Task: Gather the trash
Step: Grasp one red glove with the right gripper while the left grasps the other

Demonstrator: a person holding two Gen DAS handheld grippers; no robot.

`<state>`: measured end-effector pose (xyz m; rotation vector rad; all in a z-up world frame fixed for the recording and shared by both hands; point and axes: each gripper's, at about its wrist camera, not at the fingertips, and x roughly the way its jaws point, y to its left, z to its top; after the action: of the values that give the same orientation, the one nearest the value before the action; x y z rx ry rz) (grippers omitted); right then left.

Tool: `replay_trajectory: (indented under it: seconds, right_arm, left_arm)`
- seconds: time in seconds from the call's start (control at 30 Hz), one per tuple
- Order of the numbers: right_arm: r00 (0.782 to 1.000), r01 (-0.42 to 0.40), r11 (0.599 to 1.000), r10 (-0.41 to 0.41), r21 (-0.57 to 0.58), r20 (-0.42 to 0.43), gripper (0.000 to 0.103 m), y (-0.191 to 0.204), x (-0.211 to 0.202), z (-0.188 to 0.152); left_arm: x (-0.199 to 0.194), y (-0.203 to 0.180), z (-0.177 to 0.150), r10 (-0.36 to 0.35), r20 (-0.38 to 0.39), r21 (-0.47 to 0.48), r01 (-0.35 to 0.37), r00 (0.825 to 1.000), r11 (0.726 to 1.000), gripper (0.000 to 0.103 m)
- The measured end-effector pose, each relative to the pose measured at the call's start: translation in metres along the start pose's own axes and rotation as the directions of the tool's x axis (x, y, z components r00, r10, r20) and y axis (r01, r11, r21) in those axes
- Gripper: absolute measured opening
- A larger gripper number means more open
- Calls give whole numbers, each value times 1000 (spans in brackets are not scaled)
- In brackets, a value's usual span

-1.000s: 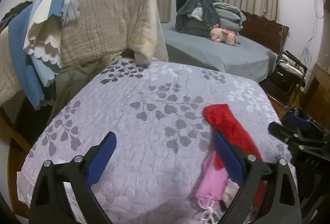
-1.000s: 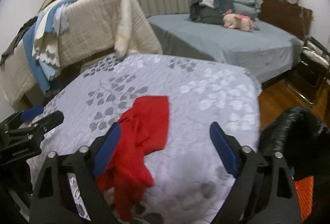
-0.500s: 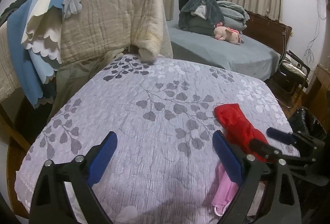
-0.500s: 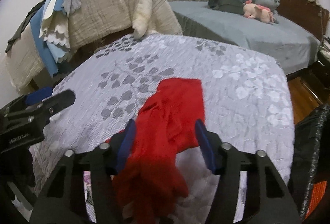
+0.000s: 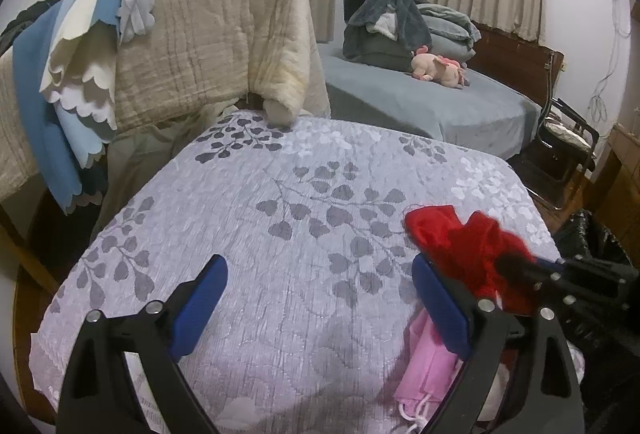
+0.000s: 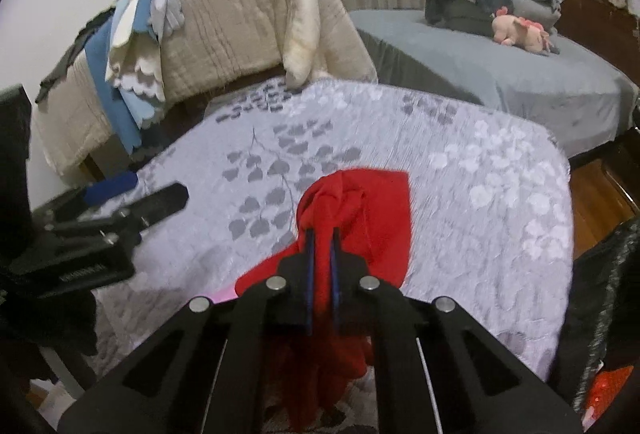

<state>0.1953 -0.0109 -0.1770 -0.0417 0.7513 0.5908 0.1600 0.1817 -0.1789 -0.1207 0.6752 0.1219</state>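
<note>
A crumpled red cloth (image 6: 360, 206) lies on the grey leaf-patterned quilt (image 6: 460, 170). My right gripper (image 6: 322, 234) is shut on a bunched fold of it, which stands up between the blue pads. The left wrist view shows the same red cloth (image 5: 456, 238) at the right, with the right gripper (image 5: 520, 266) clamped on it from the right. My left gripper (image 5: 320, 286) hovers open over the quilt (image 5: 280, 218) with nothing between its fingers. A pink face mask (image 5: 428, 366) lies near the quilt's front edge, below the left gripper's right finger.
A black rubbish bag (image 5: 592, 238) stands off the quilt's right edge, also seen as the black bag (image 6: 600, 294). Beige and blue blankets (image 5: 168, 46) hang over a rail behind the quilt. A grey bed (image 5: 420, 98) with folded bedding and a pink plush toy (image 5: 438, 68) lies beyond.
My right gripper closed from wide open onto the red cloth and bunched it up. The left gripper stayed open in place.
</note>
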Motion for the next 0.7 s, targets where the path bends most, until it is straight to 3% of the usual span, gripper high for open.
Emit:
replay_trajectory:
  seconds: [0.3,0.7]
  right_arm:
    - [995,81,995,-84,50,49,6,-35,-21,10]
    - [989,140,984,-145,111,38,6,-77,-12,9]
  left_arm:
    - [1,-21,8,-39,3,23,39,999,999,90]
    - [47,-67,18,-130,-81,68,136,988,988,82]
